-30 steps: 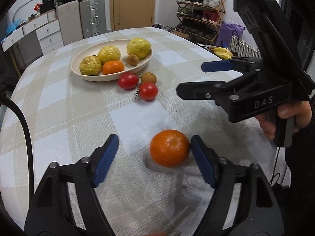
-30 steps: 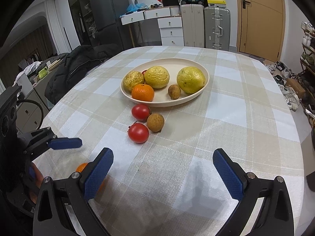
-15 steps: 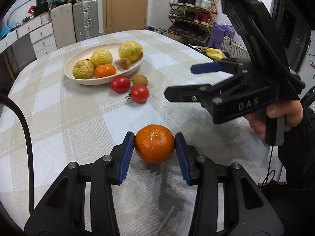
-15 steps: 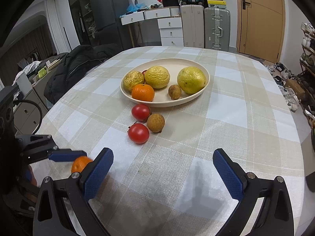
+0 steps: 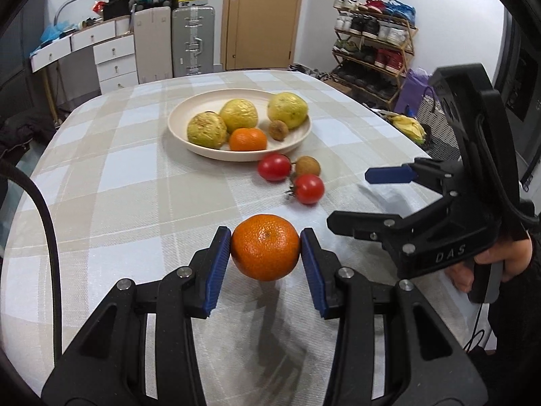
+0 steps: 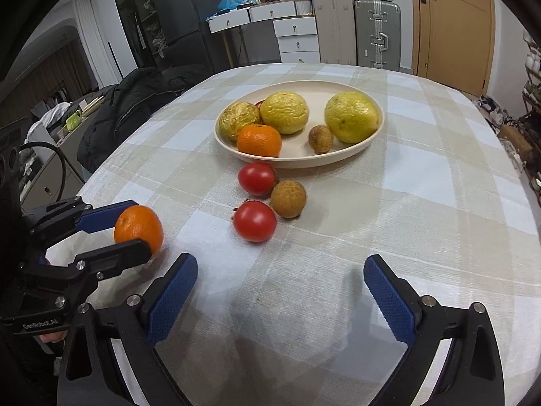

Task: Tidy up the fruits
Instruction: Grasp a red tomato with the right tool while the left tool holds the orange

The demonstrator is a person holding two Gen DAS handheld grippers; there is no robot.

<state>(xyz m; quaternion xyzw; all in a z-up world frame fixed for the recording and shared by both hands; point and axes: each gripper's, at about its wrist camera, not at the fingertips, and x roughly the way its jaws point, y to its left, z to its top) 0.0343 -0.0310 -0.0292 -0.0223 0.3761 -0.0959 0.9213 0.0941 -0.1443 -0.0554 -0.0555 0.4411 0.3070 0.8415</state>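
My left gripper (image 5: 266, 253) is shut on an orange mandarin (image 5: 265, 247) and holds it above the checked tablecloth; it also shows in the right wrist view (image 6: 138, 228). A cream plate (image 5: 189, 115) beyond holds three yellow-green fruits, another mandarin (image 5: 248, 139) and a small brown fruit. Two tomatoes (image 5: 274, 167) (image 5: 308, 188) and a brown longan (image 5: 307, 165) lie on the cloth in front of the plate. My right gripper (image 6: 280, 291) is open and empty, low over the cloth near the tomatoes (image 6: 254, 220).
The table's edge curves close on both sides. A black jacket (image 6: 125, 111) lies on a chair at the left. Drawers, suitcases and a shoe rack (image 5: 372, 47) stand beyond the table.
My left gripper closed on the mandarin and lifted it off the cloth, moving toward the plate. My right gripper stayed open and moved slightly forward.
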